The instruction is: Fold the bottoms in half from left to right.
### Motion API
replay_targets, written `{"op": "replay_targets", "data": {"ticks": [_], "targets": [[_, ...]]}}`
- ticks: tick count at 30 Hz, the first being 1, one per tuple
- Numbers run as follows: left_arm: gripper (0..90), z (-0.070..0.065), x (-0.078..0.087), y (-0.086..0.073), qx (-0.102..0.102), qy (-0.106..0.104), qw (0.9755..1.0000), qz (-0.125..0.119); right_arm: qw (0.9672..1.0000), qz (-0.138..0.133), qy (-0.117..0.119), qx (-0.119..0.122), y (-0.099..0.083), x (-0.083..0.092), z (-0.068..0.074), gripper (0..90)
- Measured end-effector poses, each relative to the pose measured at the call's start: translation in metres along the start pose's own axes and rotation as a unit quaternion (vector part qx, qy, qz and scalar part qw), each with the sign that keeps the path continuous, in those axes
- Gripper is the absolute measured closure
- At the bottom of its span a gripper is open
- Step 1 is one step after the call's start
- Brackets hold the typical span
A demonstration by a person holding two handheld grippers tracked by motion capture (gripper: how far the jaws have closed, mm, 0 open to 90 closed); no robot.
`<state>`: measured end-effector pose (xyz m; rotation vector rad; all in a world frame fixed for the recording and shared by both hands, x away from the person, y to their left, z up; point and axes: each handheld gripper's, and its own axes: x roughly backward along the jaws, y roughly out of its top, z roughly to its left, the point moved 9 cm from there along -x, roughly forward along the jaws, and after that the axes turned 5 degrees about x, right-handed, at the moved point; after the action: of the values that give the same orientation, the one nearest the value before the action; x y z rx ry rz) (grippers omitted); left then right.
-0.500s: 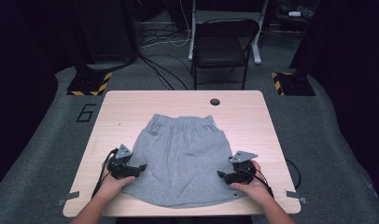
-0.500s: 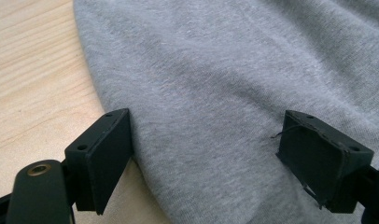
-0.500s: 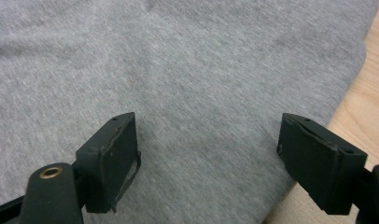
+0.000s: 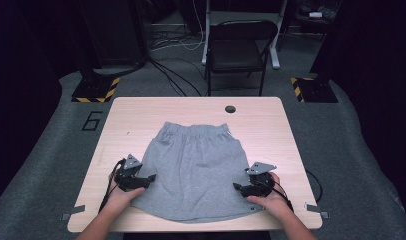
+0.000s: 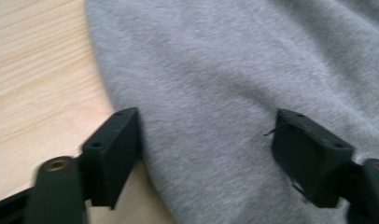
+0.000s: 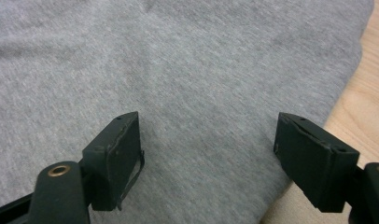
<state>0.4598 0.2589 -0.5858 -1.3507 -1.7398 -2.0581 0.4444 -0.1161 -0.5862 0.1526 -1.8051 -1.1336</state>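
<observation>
A: Nothing's really moving since half a second ago; the grey shorts (image 4: 195, 170) are lying flat on the table (image 4: 271, 125).

B: Yep, left gripper (image 4: 150, 177) and right gripper (image 4: 236, 186) are both hanging spread wide over the side edges, pinching nothing.

Grey cotton shorts (image 4: 193, 167) spread flat mid-counter on the pale wooden counter (image 4: 271, 125), waistband at the far side, left claw (image 4: 146, 180) over their left edge, right claw (image 4: 239, 187) over their right edge, black folding chair (image 4: 243, 45) behind the counter

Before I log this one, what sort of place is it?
Probably a lab or studio set up for recording: dark curtained surroundings, a lone wooden table on grey carpet, hazard-striped stand bases, loose floor cables and a folding chair.
</observation>
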Motion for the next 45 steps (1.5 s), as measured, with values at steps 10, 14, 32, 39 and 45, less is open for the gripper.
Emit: {"op": "replay_targets", "data": {"ticks": [10, 14, 32, 39, 45], "targets": [[37.7, 0.005, 0.014, 0.003, 0.064, -0.004, 0.9979, -0.004, 0.9998, 0.021, 0.005, -0.001, 0.001, 0.003, 0.004, 32.2], [41.9, 0.009, 0.018, 0.002, 0.088, -0.005, 0.9961, -0.003, 0.9998, 0.017, 0.006, -0.001, 0.001, 0.003, 0.004, 33.3], [51.3, 0.023, 0.021, -0.003, 0.112, 0.019, 0.9935, 0.010, 0.9997, 0.022, 0.012, -0.005, 0.001, 0.004, 0.005, 35.0], [50.9, 0.020, 0.018, -0.004, 0.112, 0.011, 0.9935, 0.011, 0.9996, 0.022, 0.015, 0.002, 0.000, 0.005, 0.004, 35.0], [55.1, 0.017, 0.015, -0.004, 0.111, 0.008, 0.9938, 0.010, 0.9996, 0.022, 0.015, 0.005, -0.001, 0.005, 0.004, 35.0]]}}
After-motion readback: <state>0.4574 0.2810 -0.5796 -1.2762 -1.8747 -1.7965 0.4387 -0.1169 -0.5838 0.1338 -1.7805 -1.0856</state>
